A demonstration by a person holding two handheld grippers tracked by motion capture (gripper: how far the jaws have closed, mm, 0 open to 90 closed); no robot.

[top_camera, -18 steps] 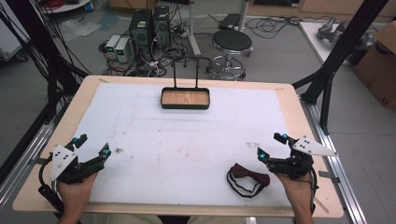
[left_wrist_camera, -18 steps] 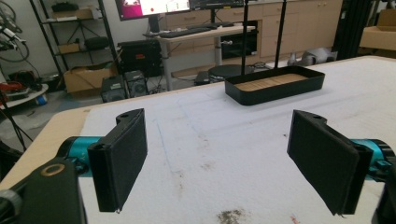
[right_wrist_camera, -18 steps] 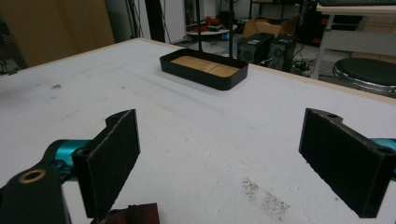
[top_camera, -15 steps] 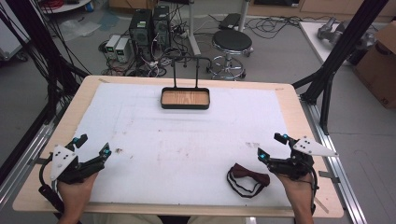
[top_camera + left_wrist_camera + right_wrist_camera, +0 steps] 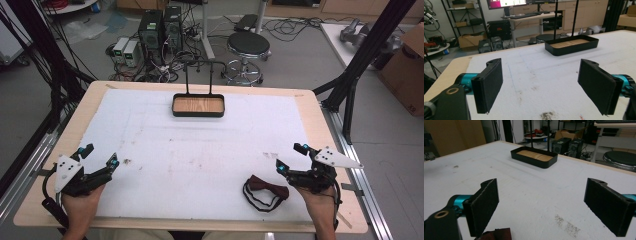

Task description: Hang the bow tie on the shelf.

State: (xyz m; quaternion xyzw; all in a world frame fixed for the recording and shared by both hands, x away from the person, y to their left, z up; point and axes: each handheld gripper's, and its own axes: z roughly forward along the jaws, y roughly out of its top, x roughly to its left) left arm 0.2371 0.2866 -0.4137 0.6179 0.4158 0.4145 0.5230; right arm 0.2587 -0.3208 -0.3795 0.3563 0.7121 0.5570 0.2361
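Bow tie: a dark red bow tie [image 5: 268, 187] with a black strap lies flat on the white mat [image 5: 200, 150], near the bench's [image 5: 320, 107] front edge, well in front of the tray and to its right; a corner of it shows at the bottom of the right gripper view [image 5: 499, 233].
Right tool: the right tool [image 5: 289, 157] sits just right of the bow tie, apart from it, jaws spread wide and empty, aimed toward the tray.
Left tool: the left tool [image 5: 100, 155] is far left of the bow tie, near the mat's front left corner, jaws wide and empty.
Tray: a black tray [image 5: 198, 105] with a wooden floor stands at the mat's far edge, two thin black posts rising behind it.
Mat: stained with faint brown marks between the tray and the bow tie.
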